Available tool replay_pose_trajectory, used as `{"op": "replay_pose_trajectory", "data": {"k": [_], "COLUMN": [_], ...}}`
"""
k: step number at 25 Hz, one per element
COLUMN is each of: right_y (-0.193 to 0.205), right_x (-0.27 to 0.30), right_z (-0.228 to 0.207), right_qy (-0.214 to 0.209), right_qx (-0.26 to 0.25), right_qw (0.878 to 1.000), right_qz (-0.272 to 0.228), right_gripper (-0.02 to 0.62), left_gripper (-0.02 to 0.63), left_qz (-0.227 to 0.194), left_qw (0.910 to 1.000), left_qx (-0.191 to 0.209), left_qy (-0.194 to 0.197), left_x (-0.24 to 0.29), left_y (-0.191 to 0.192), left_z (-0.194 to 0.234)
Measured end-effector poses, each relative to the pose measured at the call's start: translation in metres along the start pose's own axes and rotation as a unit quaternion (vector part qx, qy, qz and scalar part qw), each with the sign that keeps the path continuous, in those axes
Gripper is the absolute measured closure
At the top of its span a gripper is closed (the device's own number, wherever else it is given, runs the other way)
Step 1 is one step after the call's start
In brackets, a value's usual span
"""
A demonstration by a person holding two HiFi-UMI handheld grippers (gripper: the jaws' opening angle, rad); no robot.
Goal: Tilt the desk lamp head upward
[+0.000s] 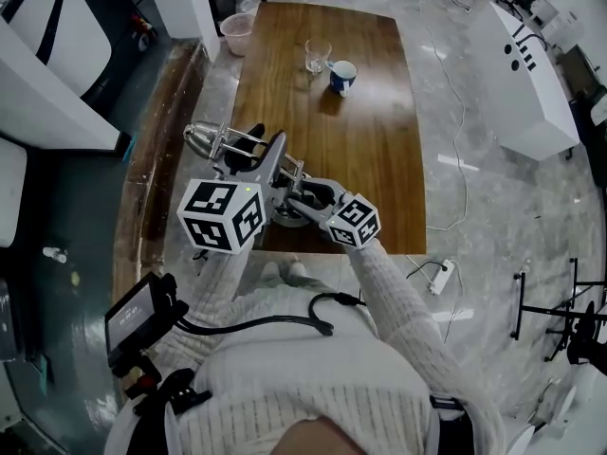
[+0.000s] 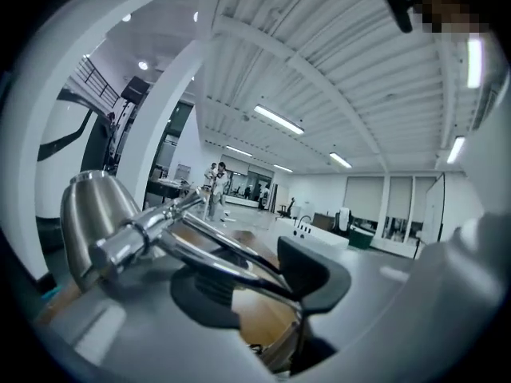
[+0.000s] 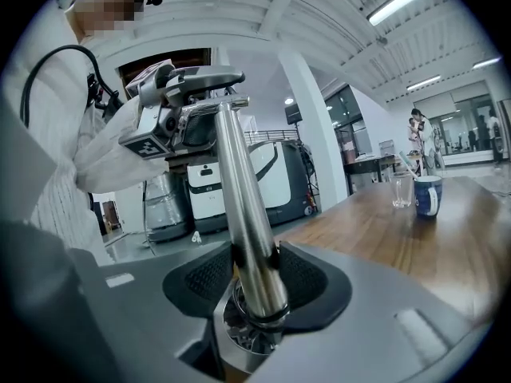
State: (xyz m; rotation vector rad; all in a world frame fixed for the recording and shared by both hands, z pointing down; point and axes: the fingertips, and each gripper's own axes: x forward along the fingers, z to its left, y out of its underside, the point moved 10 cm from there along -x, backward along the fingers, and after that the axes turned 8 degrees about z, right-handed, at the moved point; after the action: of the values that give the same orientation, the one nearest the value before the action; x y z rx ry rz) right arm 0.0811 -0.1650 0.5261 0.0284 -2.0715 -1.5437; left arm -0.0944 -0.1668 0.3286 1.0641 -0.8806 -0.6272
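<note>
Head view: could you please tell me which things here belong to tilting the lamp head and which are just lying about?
In the job:
- desk lamp
- left tool, its jaws either side of the lamp's arm
- right tool, clamped on the lamp's post

Lying about:
- glass
- blue mug
- pink container
- power strip on the floor

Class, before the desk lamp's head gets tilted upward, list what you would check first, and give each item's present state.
1. Right gripper shut on the lamp post: ok.
2. Left gripper gripping the lamp arm rods: not ok; the rods lie between its jaws, with a gap beside them.
3. Space above the lamp head free: ok.
4. Glass and blue mug well away from the lamp: ok.
5. Lamp base flat on the wooden table: cannot tell; the grippers cover it.
</note>
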Motion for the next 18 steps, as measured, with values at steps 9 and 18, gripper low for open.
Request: {"op": "replay_pose_trajectory", "data": {"k": [9,18], "right_y": [0.001,0.002], "right_x": [0.005,0.005], "right_z": [-0.005,-0.009], "right_qy": [-0.022,-0.031], "right_qx": [0.019,0.02], "right_qw": [1.0,0.999], "right_qz": [-0.007,-0.007], "right_gripper": [0.416,0.413], "left_gripper": [0.463,0.46], "left_qz": [0.029,0.04], "left_qw": [0.9882,0.96], "left_qx": [0.14,0.258], "left_qy": [-0.056,-0.101], "left_x": [0.004,0.011], "left_y": [-0.013,-0.016], "left_z": [-0.032,-0.063]}}
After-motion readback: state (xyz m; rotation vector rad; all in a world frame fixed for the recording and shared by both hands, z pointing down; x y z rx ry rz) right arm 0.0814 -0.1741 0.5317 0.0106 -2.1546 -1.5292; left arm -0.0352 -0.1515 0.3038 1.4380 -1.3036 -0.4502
